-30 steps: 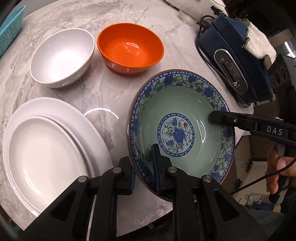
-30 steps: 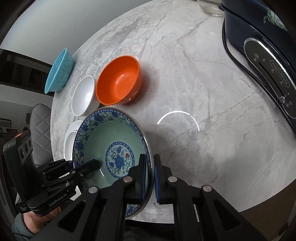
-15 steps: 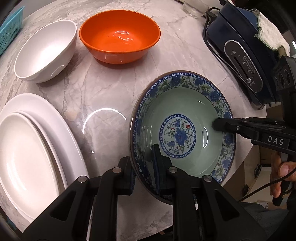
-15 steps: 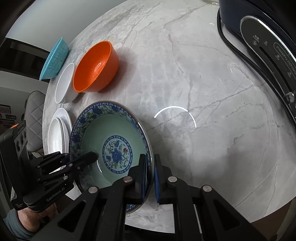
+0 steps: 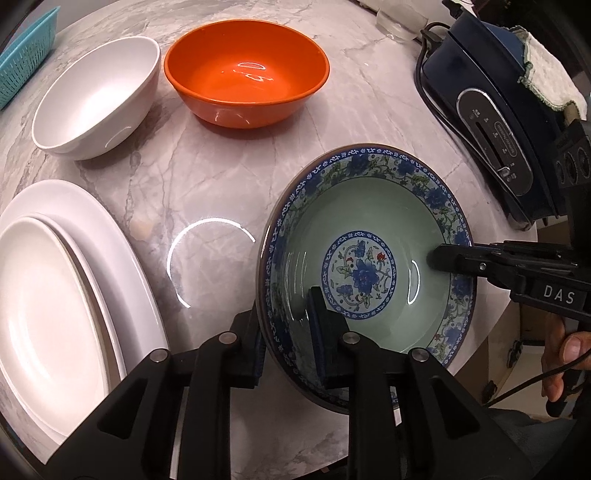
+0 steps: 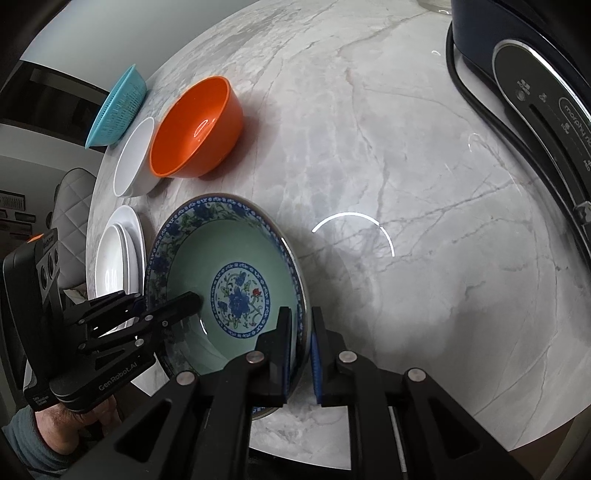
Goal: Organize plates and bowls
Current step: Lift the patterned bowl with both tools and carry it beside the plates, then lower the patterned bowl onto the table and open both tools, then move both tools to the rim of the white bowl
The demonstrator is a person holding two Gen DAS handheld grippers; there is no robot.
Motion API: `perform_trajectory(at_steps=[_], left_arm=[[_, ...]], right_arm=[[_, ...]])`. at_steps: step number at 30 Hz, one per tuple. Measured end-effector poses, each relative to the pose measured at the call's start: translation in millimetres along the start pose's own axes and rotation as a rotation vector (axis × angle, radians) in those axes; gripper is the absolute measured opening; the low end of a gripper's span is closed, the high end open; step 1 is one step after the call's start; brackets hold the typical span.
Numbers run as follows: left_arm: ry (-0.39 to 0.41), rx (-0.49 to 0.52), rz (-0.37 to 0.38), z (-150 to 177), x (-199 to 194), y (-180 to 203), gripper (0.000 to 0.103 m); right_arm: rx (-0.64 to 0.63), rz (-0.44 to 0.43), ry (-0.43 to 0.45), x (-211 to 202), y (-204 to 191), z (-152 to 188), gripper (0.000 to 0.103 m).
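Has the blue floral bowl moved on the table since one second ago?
Yes. The blue floral bowl, gripped by both grippers, has moved away from the orange bowl, toward the table's near edge.

1. A round marble table [image 6: 388, 155] with grey veins filled both views.
2. A bright ring of light [image 5: 207, 258] glared off its top, near the near edge.
3. Beyond the far left edge stood a plain pale wall [image 6: 122, 33].
4. A grey quilted chair [image 6: 72, 206] sat just off the left edge.
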State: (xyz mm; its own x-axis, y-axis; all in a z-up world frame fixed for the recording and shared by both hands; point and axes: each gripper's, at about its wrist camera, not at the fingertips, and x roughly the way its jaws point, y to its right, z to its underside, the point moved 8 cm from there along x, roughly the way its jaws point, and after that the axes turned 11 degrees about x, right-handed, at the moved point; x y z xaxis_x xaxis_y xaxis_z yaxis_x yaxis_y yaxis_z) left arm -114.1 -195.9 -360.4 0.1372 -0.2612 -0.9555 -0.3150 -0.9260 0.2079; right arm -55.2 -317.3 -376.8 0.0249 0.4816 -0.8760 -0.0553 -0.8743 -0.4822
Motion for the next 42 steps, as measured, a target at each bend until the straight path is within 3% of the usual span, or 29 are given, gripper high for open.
perform_trajectory(at_steps=[1, 3, 4, 5, 10, 13, 15, 18, 22, 29, 33, 37, 42], left_arm=[[0.011, -0.002, -0.003, 0, -3, -1, 0.024], [0.034, -0.001, -0.008, 0, -13, -4, 0.041], [0.048, -0.001, -0.011, -2, -16, -5, 0.056], [0.059, 0.001, -0.015, -2, -20, -6, 0.061], [0.079, 0.006, -0.004, -4, -42, -12, 0.061], [0.135, 0.017, 0.023, -13, -71, -19, 0.075], [0.187, 0.025, 0.049, -23, -94, -32, 0.076], [0.243, 0.038, 0.104, -39, -127, -58, 0.086], [0.271, 0.058, 0.111, -62, -161, -106, 0.087], [0.241, 0.021, 0.022, -93, -178, -205, 0.087], [0.174, 0.000, 0.000, -91, -153, -241, 0.085], [0.102, -0.012, -0.011, -86, -117, -256, 0.083], [0.058, -0.041, 0.001, -84, -91, -261, 0.078]], right_arm=[[-0.001, -0.002, 0.000, 0, 0, 0, 0.013], [-0.007, -0.007, 0.004, -2, -3, 2, 0.019], [-0.011, -0.010, 0.012, -3, -4, 2, 0.023], [-0.014, -0.016, 0.018, -5, -4, 1, 0.025], [-0.005, -0.027, 0.043, -14, -7, -1, 0.033], [0.010, -0.033, 0.081, -27, -10, -3, 0.047], [0.022, -0.035, 0.124, -40, -13, -6, 0.053], [0.050, -0.050, 0.205, -66, -24, -13, 0.059], [0.047, -0.066, 0.300, -98, -51, -26, 0.059], [0.049, -0.091, 0.372, -115, -105, -41, 0.059], [0.106, -0.179, 0.300, -99, -132, -50, 0.059], [0.072, -0.242, 0.204, -67, -174, -68, 0.056], [-0.025, -0.190, 0.103, -20, -213, -104, 0.053]])
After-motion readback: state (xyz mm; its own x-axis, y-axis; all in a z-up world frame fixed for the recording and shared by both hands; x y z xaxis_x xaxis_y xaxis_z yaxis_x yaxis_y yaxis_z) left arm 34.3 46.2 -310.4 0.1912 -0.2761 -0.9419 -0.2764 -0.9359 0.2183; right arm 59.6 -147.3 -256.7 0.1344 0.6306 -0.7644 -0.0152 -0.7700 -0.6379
